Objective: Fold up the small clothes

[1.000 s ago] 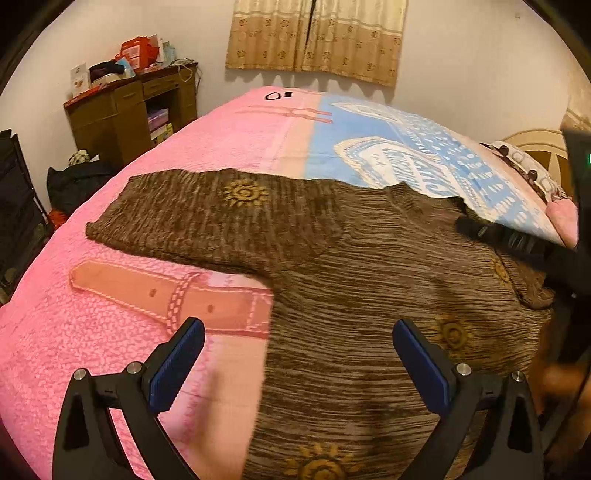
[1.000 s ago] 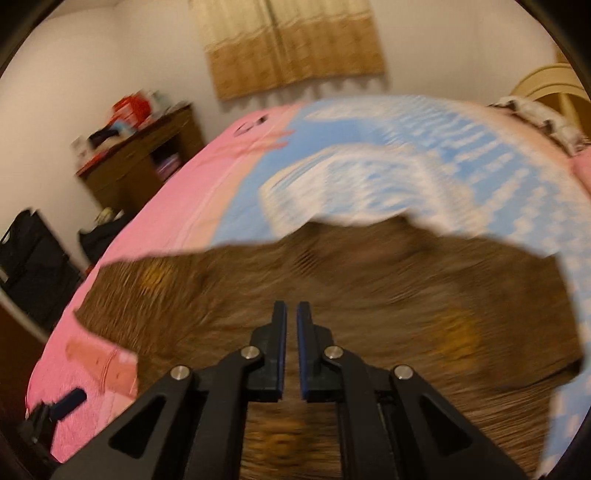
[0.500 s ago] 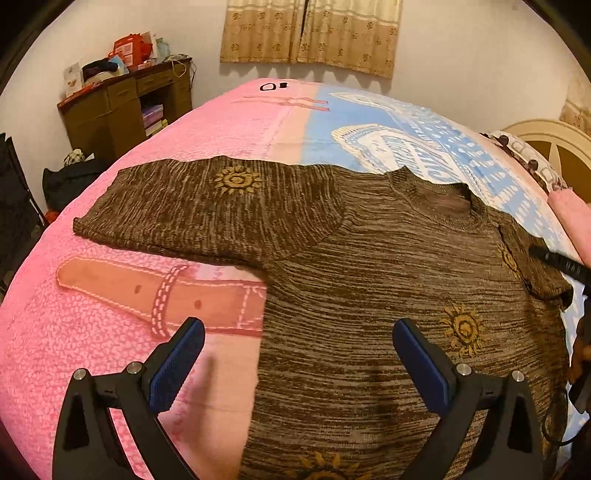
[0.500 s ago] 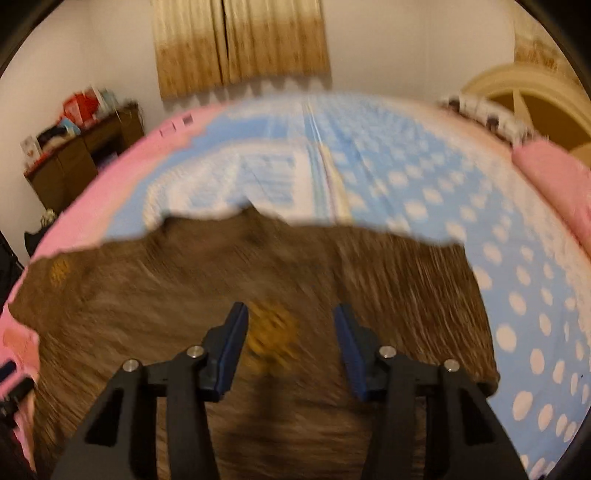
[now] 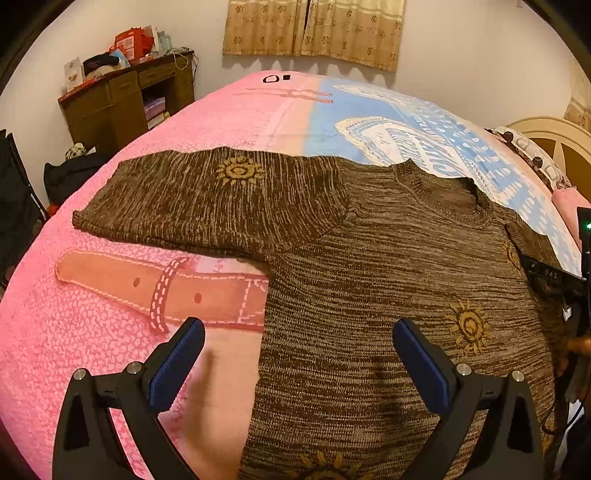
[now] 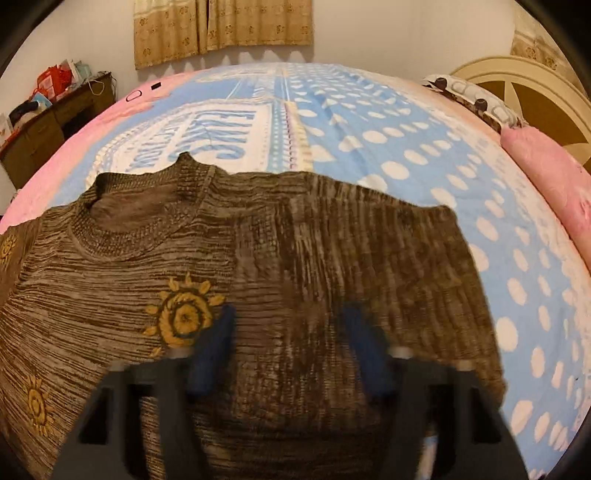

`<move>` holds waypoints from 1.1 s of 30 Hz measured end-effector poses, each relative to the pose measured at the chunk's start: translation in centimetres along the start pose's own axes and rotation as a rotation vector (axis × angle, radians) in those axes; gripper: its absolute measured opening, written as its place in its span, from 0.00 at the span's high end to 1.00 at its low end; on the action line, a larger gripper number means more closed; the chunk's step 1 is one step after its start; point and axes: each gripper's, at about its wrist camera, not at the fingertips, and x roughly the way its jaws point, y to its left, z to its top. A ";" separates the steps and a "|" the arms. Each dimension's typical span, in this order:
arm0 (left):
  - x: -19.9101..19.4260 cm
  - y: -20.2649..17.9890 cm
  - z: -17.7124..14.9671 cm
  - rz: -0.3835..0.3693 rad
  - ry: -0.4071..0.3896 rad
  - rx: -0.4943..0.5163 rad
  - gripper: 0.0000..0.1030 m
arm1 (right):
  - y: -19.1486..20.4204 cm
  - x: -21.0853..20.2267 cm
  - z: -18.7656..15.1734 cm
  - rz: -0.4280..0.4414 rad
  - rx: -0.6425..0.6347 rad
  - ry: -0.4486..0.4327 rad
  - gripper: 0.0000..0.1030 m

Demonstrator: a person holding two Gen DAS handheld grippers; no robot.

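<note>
The sweater (image 5: 369, 266) lay flat and face up on the bedspread (image 5: 110, 332), neck opening toward the far wall and hem toward the cameras. Its knit was mottled brown with yellow sun motifs. In the left wrist view one sleeve (image 5: 207, 199) was stretched straight out over the pink half of the bedspread, above a printed belt design (image 5: 162, 284). In the right wrist view the other sleeve (image 6: 388, 258) was spread over the blue dotted half, its cuff edge near the sweater's side. The collar (image 6: 147, 225) sat unfolded, the inner back visible through the opening.

The left gripper (image 5: 299, 365) was spread wide, holding nothing; one blue pad was above the pink bedspread, the other above the sweater body near a sun motif (image 5: 467, 326). Whether the pads touched the fabric could not be told.

The right gripper (image 6: 291, 350) was motion-blurred. Its jaws stood apart at a moderate gap over the sweater where the sleeve joined the body, with nothing clamped between them. Contact with the fabric could not be told.

Also noted: a wooden desk (image 5: 125, 103) with clutter on top by the left wall, curtains (image 5: 314, 33) on the far wall, a cream headboard (image 6: 517, 96) and a pink pillow (image 6: 546, 173) at the right.
</note>
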 end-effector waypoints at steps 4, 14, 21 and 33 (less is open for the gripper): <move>-0.2 0.0 -0.1 -0.011 0.000 -0.004 0.01 | -2.9 -0.2 0.4 0.073 0.096 0.028 0.83; -0.9 -0.2 0.0 -0.024 -0.011 -0.005 0.01 | -0.4 -7.3 2.1 0.270 0.152 -0.117 0.89; -1.6 0.2 0.0 -0.018 -0.023 -0.004 0.01 | 8.1 -6.8 2.3 0.484 0.052 -0.050 0.45; -0.7 1.2 0.2 0.010 -0.035 -0.029 0.01 | -5.8 -9.5 0.5 0.140 0.352 -0.267 0.69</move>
